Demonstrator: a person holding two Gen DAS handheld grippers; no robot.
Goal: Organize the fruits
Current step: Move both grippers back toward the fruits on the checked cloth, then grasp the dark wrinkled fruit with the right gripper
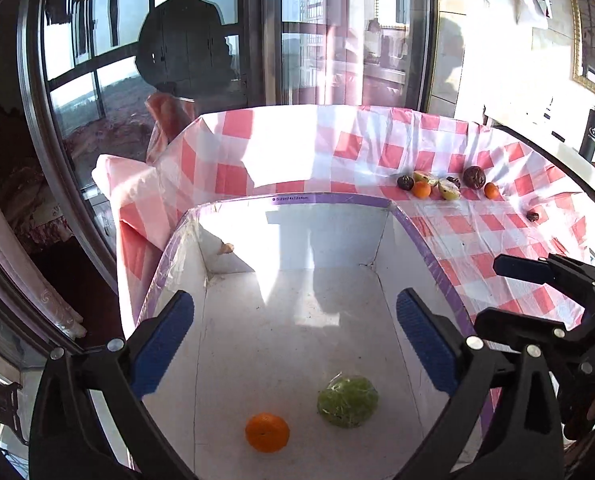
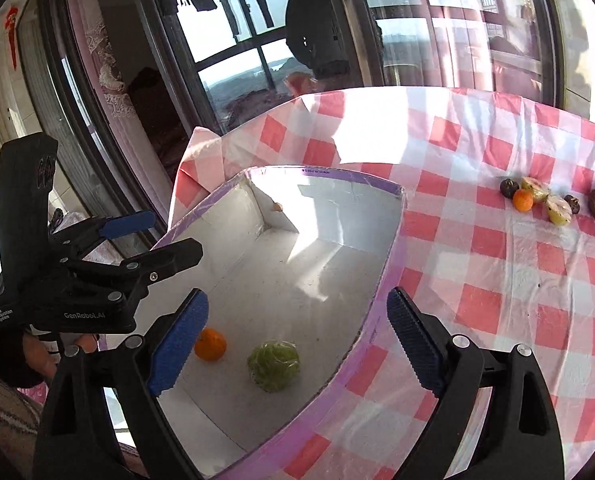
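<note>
Now both tongs, left gripper (image 1: 295, 344) and right gripper (image 2: 297, 340), gape wide and empty above the white purple-rimmed cardboard box (image 1: 429, 256) holding a round orange mandarin (image 1: 267, 432) and a plastic-wrapped green fruit (image 1: 347, 401); the loose fruit cluster (image 2: 553, 202) lies far right on the pink checked tablecloth (image 2: 497, 280), nearer the right gripper.

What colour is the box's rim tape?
Purple, on the box rim; clearest in the left wrist view.

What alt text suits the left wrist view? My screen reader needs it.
An open left gripper hovers over a white box holding an orange and a wrapped green fruit. More fruit sits beyond on the red-checked tablecloth.
</note>
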